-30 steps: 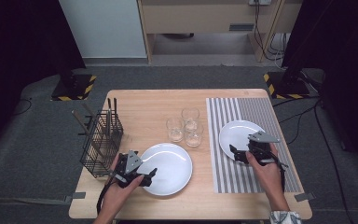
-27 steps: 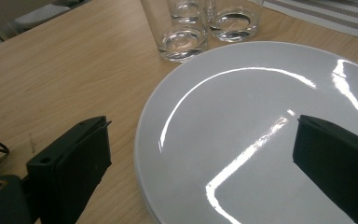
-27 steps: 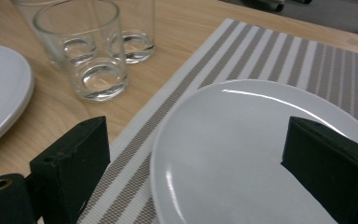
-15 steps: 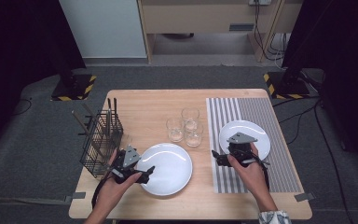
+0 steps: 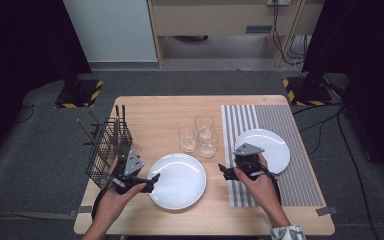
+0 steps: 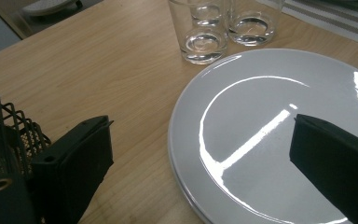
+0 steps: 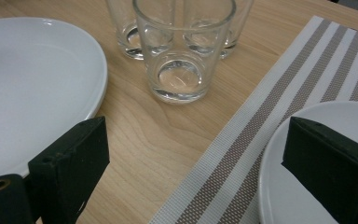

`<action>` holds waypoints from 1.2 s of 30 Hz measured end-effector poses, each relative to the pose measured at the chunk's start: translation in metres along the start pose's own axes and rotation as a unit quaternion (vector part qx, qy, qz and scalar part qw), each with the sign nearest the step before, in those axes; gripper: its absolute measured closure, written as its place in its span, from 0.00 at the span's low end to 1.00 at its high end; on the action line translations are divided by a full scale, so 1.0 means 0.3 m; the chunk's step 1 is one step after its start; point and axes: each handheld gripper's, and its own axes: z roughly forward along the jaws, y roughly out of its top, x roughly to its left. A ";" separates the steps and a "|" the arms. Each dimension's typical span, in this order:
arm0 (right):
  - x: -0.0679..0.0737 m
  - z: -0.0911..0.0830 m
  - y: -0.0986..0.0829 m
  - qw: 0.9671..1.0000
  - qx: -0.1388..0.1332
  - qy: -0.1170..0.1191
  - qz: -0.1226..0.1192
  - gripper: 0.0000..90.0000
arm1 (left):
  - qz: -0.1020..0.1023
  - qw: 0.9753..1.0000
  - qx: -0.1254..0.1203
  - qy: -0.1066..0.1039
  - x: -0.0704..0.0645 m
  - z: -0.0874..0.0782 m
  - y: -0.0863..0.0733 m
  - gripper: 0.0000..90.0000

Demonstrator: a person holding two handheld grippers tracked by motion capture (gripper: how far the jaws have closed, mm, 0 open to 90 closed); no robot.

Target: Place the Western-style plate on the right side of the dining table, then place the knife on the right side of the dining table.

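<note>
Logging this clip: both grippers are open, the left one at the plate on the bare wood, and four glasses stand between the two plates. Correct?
Not quite: there are three glasses, not four, as the high view shows. The rest holds: the left gripper is open at the plate on the bare wood, and the right gripper is open too.

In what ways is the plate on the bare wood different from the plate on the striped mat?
The plate on the wood lies near the table's front edge, next to the left gripper; the plate on the striped mat lies farther right, by the right gripper. The wood plate looks somewhat larger in the high view. Both are round, white, glossy and empty.
</note>
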 end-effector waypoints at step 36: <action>0.127 0.031 0.021 0.995 0.006 0.072 -0.062 0.17 | -0.011 0.999 -0.025 0.036 0.075 -0.232 0.031 0.12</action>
